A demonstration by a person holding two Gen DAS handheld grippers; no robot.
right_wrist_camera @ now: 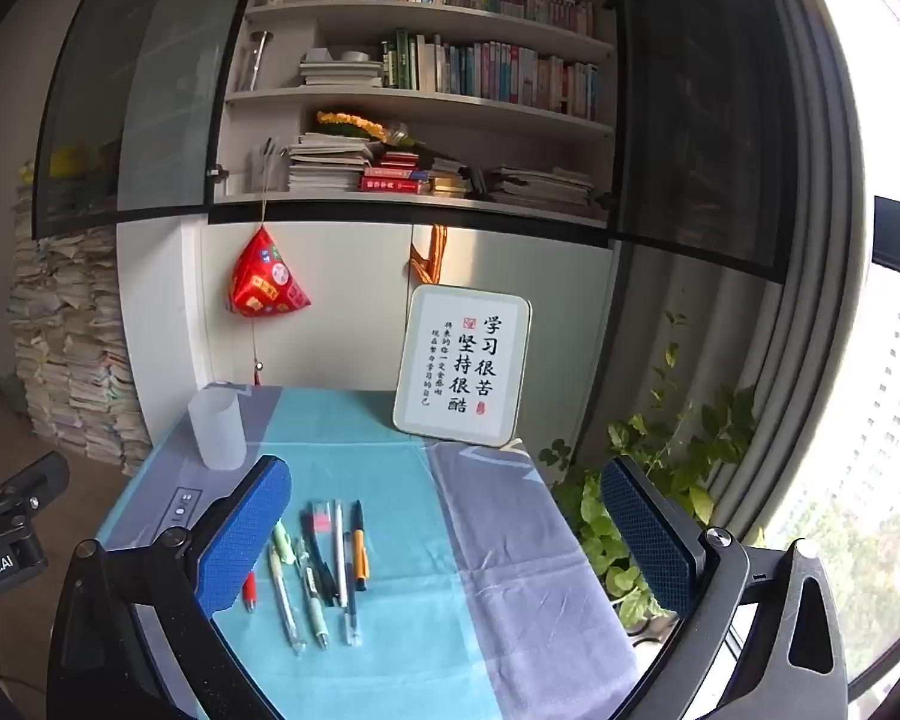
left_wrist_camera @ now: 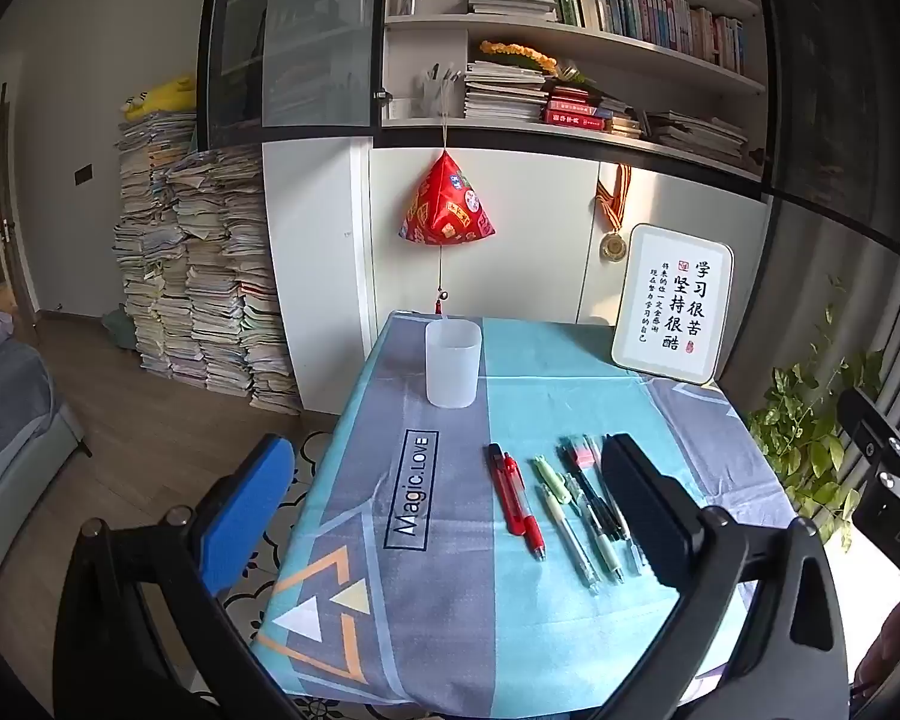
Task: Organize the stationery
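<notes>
Several pens lie side by side on the cloth-covered table: a red pen, green pens and black ones. An empty frosted plastic cup stands upright at the far left of the table. My left gripper hovers open above the near edge, its right finger covering part of the pen row. In the right wrist view the pen row, with an orange pen, lies just right of the left finger. My right gripper is open and holds nothing. The cup stands beyond.
A framed calligraphy board leans at the table's back right, against white cabinets under bookshelves. A red pyramid ornament hangs behind the cup. A leafy plant sits off the right edge by the window. Paper stacks stand on the floor at left.
</notes>
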